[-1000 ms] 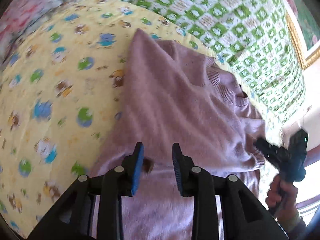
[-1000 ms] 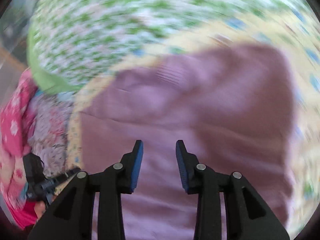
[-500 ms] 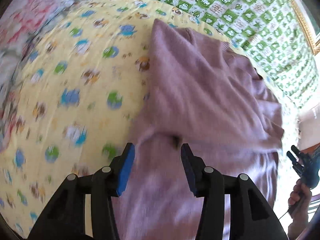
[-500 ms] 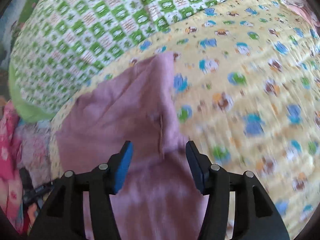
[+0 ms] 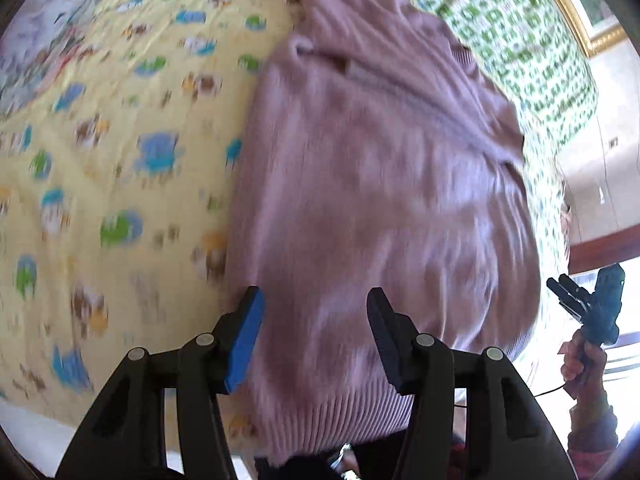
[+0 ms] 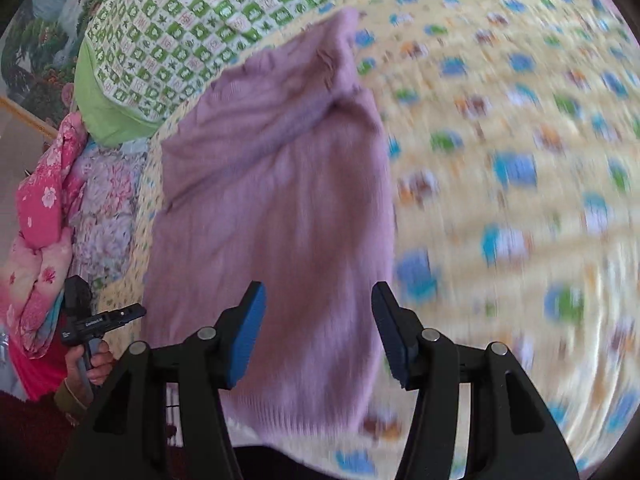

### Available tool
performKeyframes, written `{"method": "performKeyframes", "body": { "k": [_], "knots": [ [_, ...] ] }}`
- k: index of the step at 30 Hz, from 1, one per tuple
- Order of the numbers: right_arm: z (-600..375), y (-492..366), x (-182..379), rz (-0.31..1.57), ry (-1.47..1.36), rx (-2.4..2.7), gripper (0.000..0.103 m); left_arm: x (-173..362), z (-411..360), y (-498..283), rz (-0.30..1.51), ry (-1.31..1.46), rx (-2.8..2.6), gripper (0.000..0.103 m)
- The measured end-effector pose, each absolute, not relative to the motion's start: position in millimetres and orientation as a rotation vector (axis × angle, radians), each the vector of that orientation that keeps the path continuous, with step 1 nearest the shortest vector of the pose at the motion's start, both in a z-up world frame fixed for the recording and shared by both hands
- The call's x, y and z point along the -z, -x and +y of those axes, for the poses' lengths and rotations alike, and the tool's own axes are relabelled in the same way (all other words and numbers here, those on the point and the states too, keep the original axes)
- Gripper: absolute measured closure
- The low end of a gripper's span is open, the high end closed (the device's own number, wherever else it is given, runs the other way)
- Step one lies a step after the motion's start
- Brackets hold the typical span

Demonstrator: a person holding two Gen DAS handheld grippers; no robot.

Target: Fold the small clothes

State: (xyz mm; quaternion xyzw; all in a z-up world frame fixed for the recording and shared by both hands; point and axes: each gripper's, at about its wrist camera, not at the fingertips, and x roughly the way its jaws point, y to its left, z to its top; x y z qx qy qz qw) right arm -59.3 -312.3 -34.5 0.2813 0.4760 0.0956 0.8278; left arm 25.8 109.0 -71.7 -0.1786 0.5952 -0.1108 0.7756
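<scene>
A mauve knit sweater (image 5: 380, 200) lies on a yellow cartoon-print bedsheet (image 5: 100, 160), its sleeves folded in over the body and its ribbed hem nearest me. My left gripper (image 5: 316, 320) is open and empty above the hem's left part. My right gripper (image 6: 318, 320) is open and empty above the hem's right part; the sweater (image 6: 272, 200) fills the left middle of the right wrist view. The right gripper also shows at the left wrist view's right edge (image 5: 588, 304), and the left gripper at the right wrist view's left edge (image 6: 100, 316). Both views are blurred.
A green-and-white checked quilt (image 6: 192, 12) lies beyond the sweater's collar. A pink floral bundle (image 6: 44, 216) sits at the bed's side. The yellow sheet (image 6: 520, 160) spreads to the sweater's other side. A framed picture (image 5: 592, 12) hangs on the wall.
Both grippers have opened wider and pulled back toward the sweater's hem. The sweater lies flatter, with its folded sleeves now farther away.
</scene>
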Motion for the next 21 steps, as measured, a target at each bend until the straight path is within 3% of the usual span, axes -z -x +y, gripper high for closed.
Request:
{"method": "performKeyframes", "body": {
  "k": [8,21],
  "knots": [
    [-301,106,55,1.007,-0.642,-0.201,0.046,78,105,23,1.301,0.362,0.286,0.043],
    [-270,96,71,1.017,-0.562,-0.356,0.044,90,88,39,1.306,0.345,0.341,0.032]
  ]
}}
